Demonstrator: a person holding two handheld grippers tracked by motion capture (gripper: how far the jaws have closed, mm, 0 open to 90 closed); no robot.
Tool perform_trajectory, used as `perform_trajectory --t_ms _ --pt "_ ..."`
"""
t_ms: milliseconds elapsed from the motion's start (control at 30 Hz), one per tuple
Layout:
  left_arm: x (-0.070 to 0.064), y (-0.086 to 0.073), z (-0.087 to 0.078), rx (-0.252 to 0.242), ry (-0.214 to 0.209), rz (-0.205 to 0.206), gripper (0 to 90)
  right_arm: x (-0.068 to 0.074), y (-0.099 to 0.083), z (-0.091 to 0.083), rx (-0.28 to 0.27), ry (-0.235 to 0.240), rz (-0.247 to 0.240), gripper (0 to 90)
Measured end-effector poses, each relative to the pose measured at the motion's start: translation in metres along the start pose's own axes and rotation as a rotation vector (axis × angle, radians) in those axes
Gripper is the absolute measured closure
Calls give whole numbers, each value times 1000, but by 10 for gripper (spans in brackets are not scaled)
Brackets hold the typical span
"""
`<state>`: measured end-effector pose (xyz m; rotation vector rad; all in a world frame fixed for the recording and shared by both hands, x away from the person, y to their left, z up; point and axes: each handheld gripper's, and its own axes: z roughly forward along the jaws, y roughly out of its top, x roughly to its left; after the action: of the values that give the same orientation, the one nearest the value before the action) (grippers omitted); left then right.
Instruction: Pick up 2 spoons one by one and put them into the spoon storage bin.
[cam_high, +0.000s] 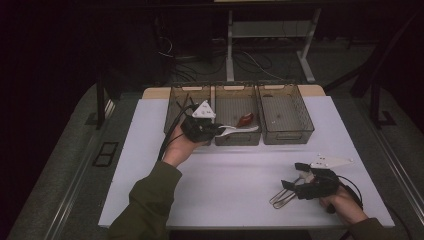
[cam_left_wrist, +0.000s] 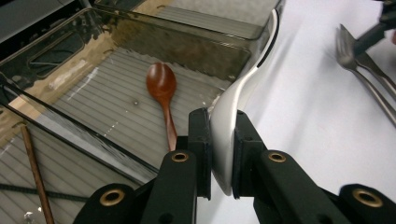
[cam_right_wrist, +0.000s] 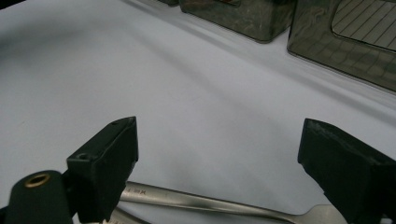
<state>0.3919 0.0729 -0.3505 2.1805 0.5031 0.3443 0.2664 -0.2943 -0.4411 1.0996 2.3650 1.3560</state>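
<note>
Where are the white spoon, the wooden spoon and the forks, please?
white spoon (cam_left_wrist: 224, 116), left gripper view, its bowl between the jaws.
wooden spoon (cam_left_wrist: 161, 83), left gripper view, its bowl.
forks (cam_right_wrist: 196, 199), right gripper view, a handle.

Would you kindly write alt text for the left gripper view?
The left gripper is shut on a white spoon above the edge of a smoky clear bin holding a wooden spoon. Metal forks lie on the white table beyond.

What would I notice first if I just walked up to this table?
Probably the white spoon clamped in the left gripper, held over the near edge of the middle bin. A small red-brown spoon lies inside that bin. Down at the near right, the open right gripper hovers over metal forks on the white table.
</note>
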Motion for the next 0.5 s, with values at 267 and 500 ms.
perform_trajectory --t_ms 267,500 --pt "16 5 18 21 -5 25 800 0 0 0 0 2 -3 118" --pt "24 4 35 46 0 28 800 0 0 -1 0 3 -5 118"
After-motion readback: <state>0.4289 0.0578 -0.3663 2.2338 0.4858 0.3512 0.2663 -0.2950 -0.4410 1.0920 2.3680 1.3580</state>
